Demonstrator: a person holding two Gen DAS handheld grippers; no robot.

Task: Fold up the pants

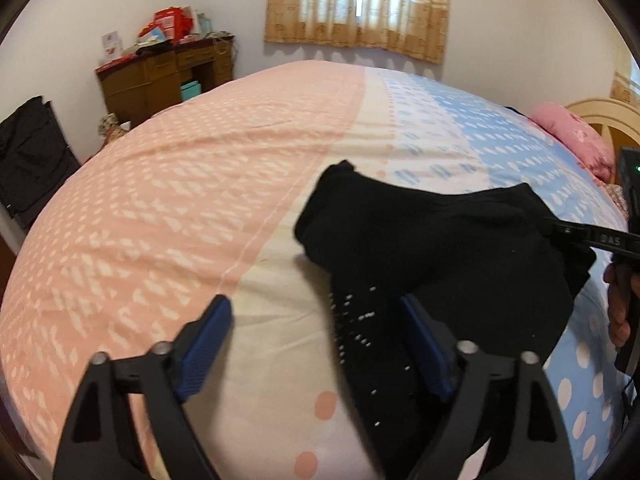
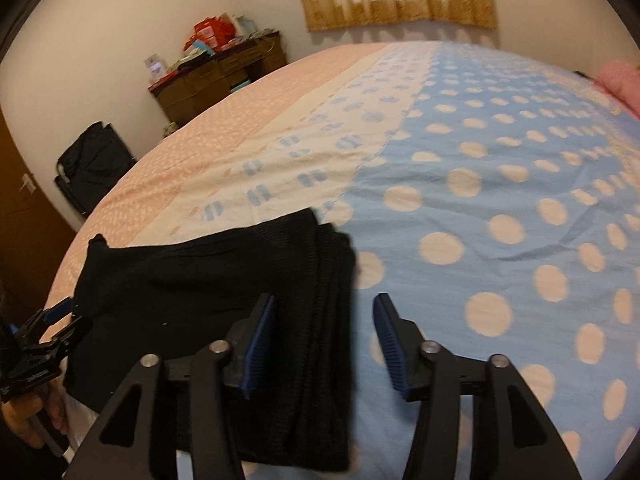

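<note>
Black pants [image 1: 432,240] lie folded in a heap on the bed, near its front edge; they also show in the right wrist view [image 2: 224,280]. My left gripper [image 1: 316,344] is open over the pants' left edge, with one blue pad on the fabric and the other over the sheet. My right gripper [image 2: 324,344] is open at the pants' right edge, holding nothing. The right gripper's fingers [image 1: 576,236] show at the far right of the left wrist view, touching the cloth. The left gripper [image 2: 60,312] shows at the far left of the right wrist view.
The bed [image 1: 200,184] has a pink, cream and blue spotted sheet [image 2: 500,200]. A pink pillow [image 1: 572,136] lies by the headboard. A wooden desk [image 1: 160,76] with boxes and a black chair [image 1: 28,152] stand by the far wall.
</note>
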